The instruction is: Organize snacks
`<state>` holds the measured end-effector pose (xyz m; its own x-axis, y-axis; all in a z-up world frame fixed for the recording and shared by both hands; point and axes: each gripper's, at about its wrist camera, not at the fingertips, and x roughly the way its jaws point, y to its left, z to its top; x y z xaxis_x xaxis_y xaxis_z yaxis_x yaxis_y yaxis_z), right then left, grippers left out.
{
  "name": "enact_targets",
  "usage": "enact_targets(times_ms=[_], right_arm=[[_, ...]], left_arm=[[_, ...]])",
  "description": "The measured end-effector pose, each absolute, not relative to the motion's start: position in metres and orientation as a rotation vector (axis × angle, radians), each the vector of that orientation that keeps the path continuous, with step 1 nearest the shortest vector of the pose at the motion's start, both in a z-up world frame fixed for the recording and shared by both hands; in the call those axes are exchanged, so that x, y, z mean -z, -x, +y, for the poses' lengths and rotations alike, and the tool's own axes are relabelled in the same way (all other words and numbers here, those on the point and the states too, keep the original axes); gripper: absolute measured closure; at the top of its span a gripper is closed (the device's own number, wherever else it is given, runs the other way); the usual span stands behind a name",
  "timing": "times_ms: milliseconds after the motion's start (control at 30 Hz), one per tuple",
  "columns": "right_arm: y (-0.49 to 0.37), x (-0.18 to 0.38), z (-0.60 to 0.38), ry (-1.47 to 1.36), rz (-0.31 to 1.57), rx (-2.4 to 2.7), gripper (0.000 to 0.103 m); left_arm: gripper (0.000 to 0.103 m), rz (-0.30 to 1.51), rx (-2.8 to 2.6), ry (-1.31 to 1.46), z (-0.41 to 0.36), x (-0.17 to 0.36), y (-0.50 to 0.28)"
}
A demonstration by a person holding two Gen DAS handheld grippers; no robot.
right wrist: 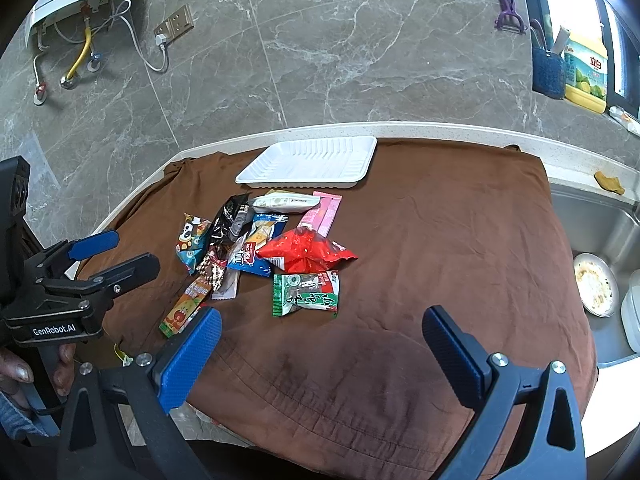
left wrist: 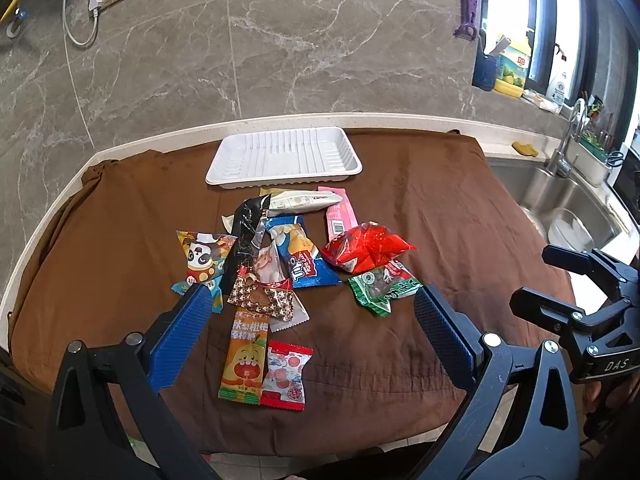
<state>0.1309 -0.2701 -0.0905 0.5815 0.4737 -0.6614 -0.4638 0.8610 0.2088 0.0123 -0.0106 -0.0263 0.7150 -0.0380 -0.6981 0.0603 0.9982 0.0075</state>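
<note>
A pile of snack packets lies mid-cloth: a red bag (left wrist: 364, 248) (right wrist: 308, 254), a green packet (left wrist: 384, 286) (right wrist: 306, 294), a blue packet (left wrist: 304, 256), a panda packet (left wrist: 200, 260), an orange lollipop packet (left wrist: 244, 356) and a red-and-white candy (left wrist: 286, 372). Behind them an empty white tray (left wrist: 284, 156) (right wrist: 308, 160) rests by the counter's back edge. My left gripper (left wrist: 314, 320) hovers open above the pile's near side, holding nothing. My right gripper (right wrist: 320, 344) is open over bare cloth, just in front of the green packet.
A brown cloth (left wrist: 460, 208) covers the counter, which ends at a marble wall. A steel sink (right wrist: 600, 232) with a dirty plate (right wrist: 596, 284) and a faucet (left wrist: 568, 140) lies to the right. A yellow detergent bottle (right wrist: 586, 76) stands on the sill.
</note>
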Motion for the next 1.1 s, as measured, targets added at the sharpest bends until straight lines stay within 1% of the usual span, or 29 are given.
enact_targets(times_ms=[1100], right_arm=[[-0.137,0.09,-0.266,-0.021,0.779,-0.553,0.0]], left_arm=[[0.001,0.795,0.056,-0.018,-0.011,0.038,-0.024]])
